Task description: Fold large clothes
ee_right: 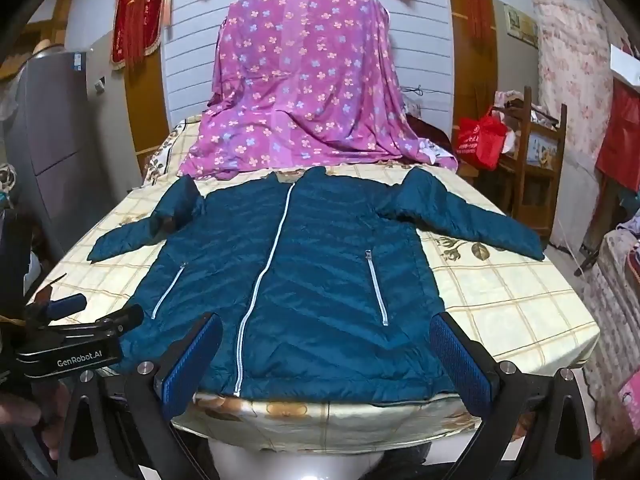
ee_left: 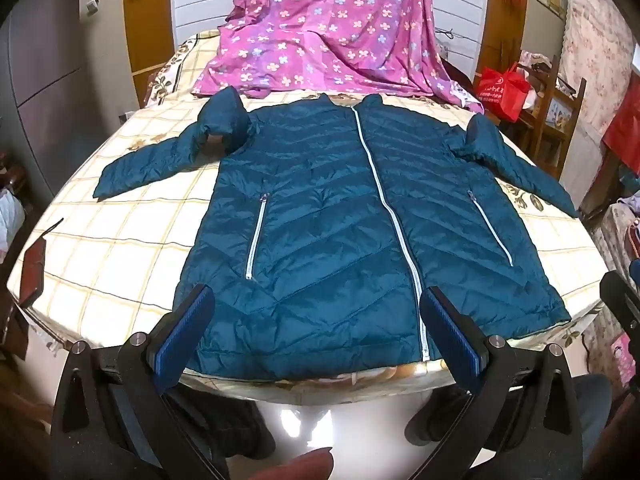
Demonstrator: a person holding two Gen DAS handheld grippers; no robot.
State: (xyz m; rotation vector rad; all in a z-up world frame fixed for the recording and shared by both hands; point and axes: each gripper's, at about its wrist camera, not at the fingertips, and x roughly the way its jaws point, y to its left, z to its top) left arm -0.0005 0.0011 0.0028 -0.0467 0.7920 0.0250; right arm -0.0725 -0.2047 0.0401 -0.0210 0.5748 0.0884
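Note:
A teal quilted puffer jacket [ee_left: 320, 208] [ee_right: 304, 272] lies flat on the bed, front up, zipped with a white zipper, both sleeves spread out to the sides and its hem at the near edge. My left gripper [ee_left: 318, 304] hovers above the hem left of the centre zipper, jaws wide open, nothing between the blue pads. My right gripper [ee_right: 326, 332] hangs over the hem's right half, also open and empty. The left gripper's black body [ee_right: 68, 344] shows at the left edge of the right wrist view.
The bed's cream checked sheet [ee_left: 120, 240] [ee_right: 500, 300] surrounds the jacket. A pink floral cloth [ee_left: 320, 24] [ee_right: 304, 92] is draped at the far end. A dark flat object [ee_left: 32, 268] lies at the left bed edge. A wooden chair with a red bag [ee_right: 480, 140] stands right.

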